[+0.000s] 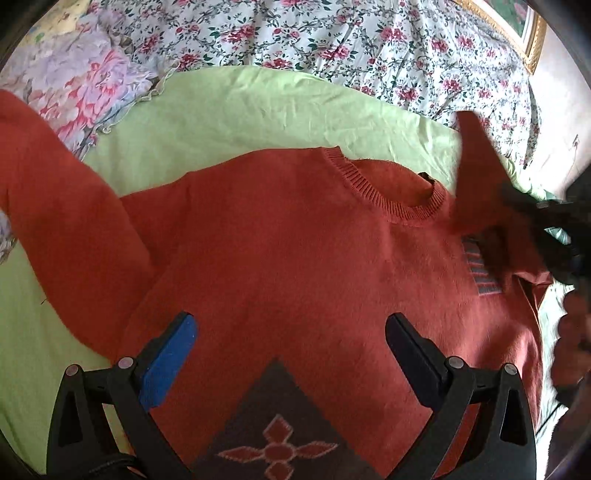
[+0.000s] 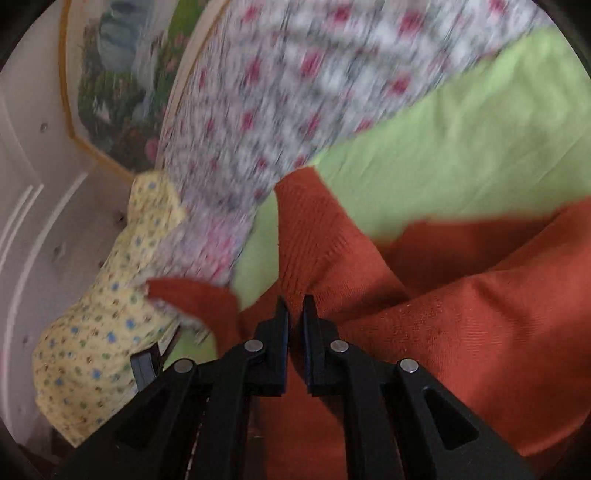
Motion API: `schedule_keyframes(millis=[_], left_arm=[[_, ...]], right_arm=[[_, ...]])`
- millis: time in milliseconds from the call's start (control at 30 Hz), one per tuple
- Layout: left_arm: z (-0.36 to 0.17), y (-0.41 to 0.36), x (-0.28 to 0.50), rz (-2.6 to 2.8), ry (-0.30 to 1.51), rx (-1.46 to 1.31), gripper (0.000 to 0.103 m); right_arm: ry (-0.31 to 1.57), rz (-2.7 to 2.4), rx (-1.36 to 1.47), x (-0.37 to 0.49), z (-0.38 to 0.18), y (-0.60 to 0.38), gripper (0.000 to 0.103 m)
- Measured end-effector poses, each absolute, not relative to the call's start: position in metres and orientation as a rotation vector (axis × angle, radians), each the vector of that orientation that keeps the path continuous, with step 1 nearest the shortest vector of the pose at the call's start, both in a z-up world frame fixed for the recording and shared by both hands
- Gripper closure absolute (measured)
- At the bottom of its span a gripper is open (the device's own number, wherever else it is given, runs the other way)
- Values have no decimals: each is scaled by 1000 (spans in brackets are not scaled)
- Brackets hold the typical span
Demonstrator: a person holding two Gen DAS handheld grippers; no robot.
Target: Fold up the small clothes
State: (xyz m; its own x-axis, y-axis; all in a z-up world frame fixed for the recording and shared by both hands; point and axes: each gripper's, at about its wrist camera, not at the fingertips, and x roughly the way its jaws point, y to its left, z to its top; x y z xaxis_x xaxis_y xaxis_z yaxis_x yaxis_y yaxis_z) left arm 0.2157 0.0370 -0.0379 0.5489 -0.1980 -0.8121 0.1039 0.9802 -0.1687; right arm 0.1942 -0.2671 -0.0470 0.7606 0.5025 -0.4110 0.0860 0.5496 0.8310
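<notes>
My left claw (image 1: pixel 290 345) hangs with its jaws wide apart just above the chest of the rust-orange knitted sweater (image 1: pixel 295 251), free to pin the body flat on the lime-green sheet (image 1: pixel 240 110). My right claw (image 2: pixel 295 314) is clamped on the sweater's sleeve (image 2: pixel 314 236), lifted so it can swing across the front. Beyond lies the rose-printed white bedspread (image 1: pixel 295 33).

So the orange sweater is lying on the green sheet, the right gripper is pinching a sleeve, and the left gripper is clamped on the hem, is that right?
Not quite. The left gripper is open, its fingers spread above the orange sweater, as the left wrist view shows. The green sheet and the right gripper pinching a sleeve are right.
</notes>
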Motion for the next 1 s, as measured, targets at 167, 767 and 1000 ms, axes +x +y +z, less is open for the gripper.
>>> schedule_keyframes(millis=[167,767,1000], left_arm=[[-40,47,208,-233,979,-140,1],[-73,14,267,-221,1079,-254,10],[-50,35,244,-254,940,-338,93]], right_arm=[[779,376,986,228,-72,-203,95],[637,152,1076,108,-49,-249,33],[627,64,1076,43,-45,-258,33]])
